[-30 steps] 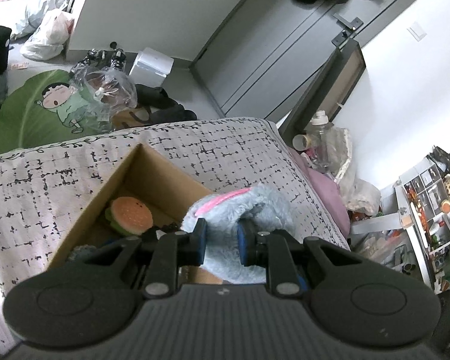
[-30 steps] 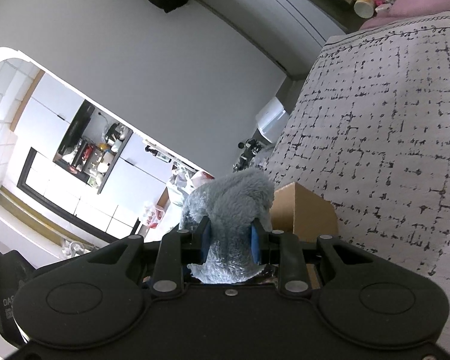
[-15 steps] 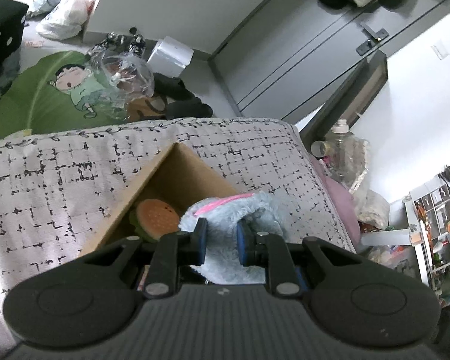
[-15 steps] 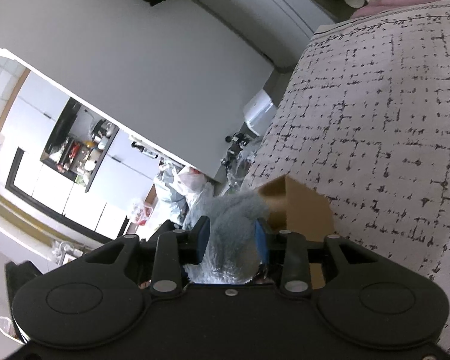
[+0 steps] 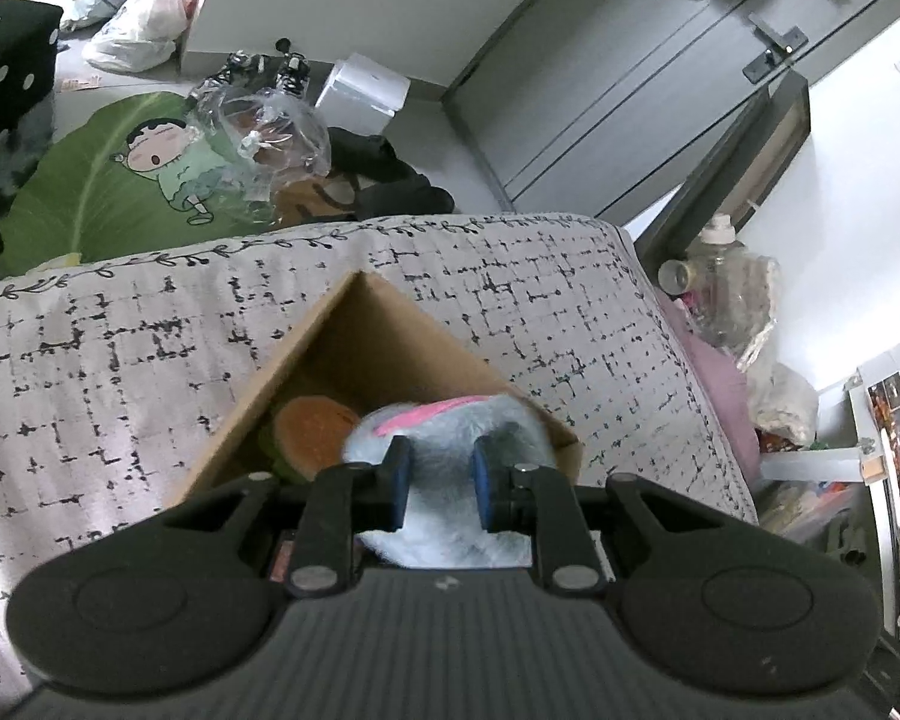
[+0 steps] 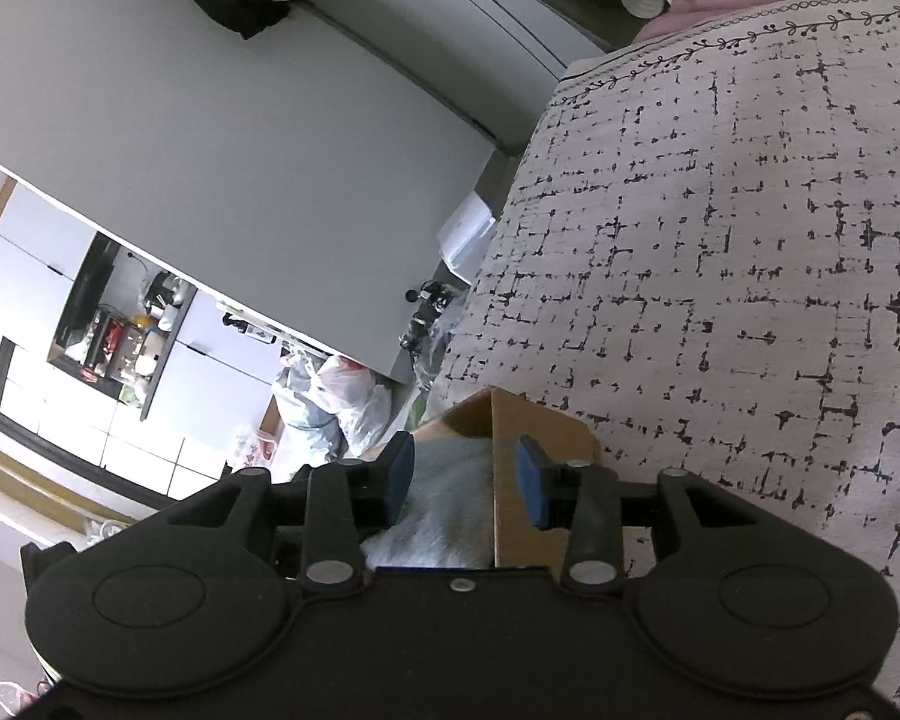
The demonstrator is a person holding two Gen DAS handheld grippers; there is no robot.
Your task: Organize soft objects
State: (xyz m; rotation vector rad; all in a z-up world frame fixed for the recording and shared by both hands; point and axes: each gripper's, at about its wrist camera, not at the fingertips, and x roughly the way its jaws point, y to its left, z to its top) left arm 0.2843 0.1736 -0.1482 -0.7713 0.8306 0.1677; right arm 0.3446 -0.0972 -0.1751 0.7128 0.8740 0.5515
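A fluffy grey-blue plush toy [image 5: 444,480] with a pink stripe lies in the open cardboard box [image 5: 384,330] on the bed. My left gripper [image 5: 439,483] is shut on the plush, low over the box. A burger plush [image 5: 312,429] lies in the box to its left. In the right wrist view the same grey plush [image 6: 444,504] sits inside the box [image 6: 540,426]. My right gripper [image 6: 465,480] is open, its jaws spread either side of the box wall and apart from the plush.
The bed has a grey cover with black dashes [image 5: 120,360]. On the floor beyond lie a green cartoon mat [image 5: 126,180], plastic bags [image 5: 144,30] and a white box [image 5: 363,90]. Bottles [image 5: 714,276] and clutter stand to the bed's right.
My right gripper has opened and let go of the grey plush. The plush has sunk lower into the box. My left gripper has stayed shut on it and moved down with it.
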